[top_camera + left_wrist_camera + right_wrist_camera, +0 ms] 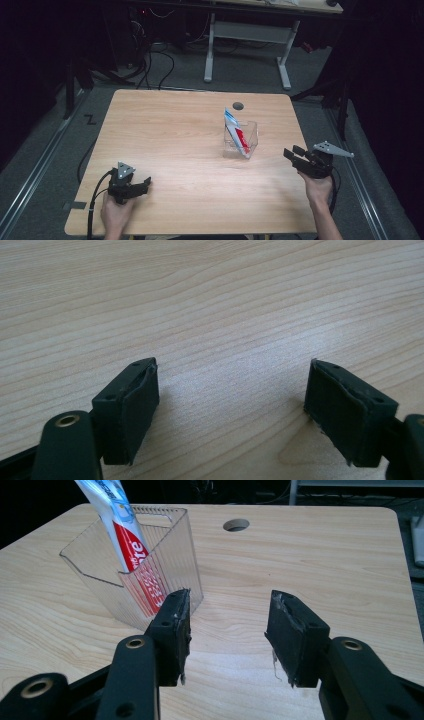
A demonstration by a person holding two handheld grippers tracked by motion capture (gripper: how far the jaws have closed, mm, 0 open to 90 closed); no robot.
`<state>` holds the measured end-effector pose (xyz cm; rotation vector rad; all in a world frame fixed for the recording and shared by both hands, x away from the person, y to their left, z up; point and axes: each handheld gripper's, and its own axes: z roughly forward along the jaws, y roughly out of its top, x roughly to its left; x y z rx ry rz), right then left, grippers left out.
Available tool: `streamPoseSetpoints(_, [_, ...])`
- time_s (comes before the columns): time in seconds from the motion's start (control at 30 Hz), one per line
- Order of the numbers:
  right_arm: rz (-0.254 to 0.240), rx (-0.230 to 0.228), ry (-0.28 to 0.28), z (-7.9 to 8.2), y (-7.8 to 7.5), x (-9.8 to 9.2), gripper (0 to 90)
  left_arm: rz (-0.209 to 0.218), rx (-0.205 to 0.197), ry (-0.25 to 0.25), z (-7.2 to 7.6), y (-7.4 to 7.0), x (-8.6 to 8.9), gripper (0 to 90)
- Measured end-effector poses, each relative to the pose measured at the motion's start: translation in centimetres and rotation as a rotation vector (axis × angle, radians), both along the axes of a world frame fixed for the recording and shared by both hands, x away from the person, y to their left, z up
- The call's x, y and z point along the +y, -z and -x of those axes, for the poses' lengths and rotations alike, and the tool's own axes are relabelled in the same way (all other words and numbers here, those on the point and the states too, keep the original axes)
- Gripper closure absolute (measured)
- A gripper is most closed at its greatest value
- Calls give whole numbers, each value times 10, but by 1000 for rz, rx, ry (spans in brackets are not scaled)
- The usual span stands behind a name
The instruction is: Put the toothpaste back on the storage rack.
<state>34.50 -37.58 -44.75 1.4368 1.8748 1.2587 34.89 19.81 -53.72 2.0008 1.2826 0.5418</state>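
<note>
A clear plastic holder stands right of the table's middle, and a red, white and blue toothpaste tube leans upright inside it. My right gripper hovers near the right table edge, a short way right of the holder. In the right gripper view its jaws are open over bare wood, with the holder and tube just beyond the left jaw. My left gripper rests at the front left, and its jaws are wide open with nothing between them.
The light wooden table has a round cable hole at the back, just behind the holder. A second desk's white legs and cables stand on the grey floor beyond the far edge.
</note>
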Motion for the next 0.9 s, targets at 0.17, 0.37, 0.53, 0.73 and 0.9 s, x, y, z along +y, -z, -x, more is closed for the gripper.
streamPoseSetpoints(0.17, [-7,7,11,3,5,-4,522,1,-1,-1,0,0,0,222])
streamPoseSetpoints(0.37, [6,17,14,5,11,-2,523,1,-1,-1,0,0,0,221])
streamPoseSetpoints(0.53, [13,33,16,8,19,-1,524,1,-1,-1,0,0,0,221])
streamPoseSetpoints(0.73, [20,52,17,11,28,-1,527,1,-1,-1,0,0,0,221])
streamPoseSetpoints(0.9, [26,75,15,12,37,3,529,2,-1,-1,0,0,0,221])
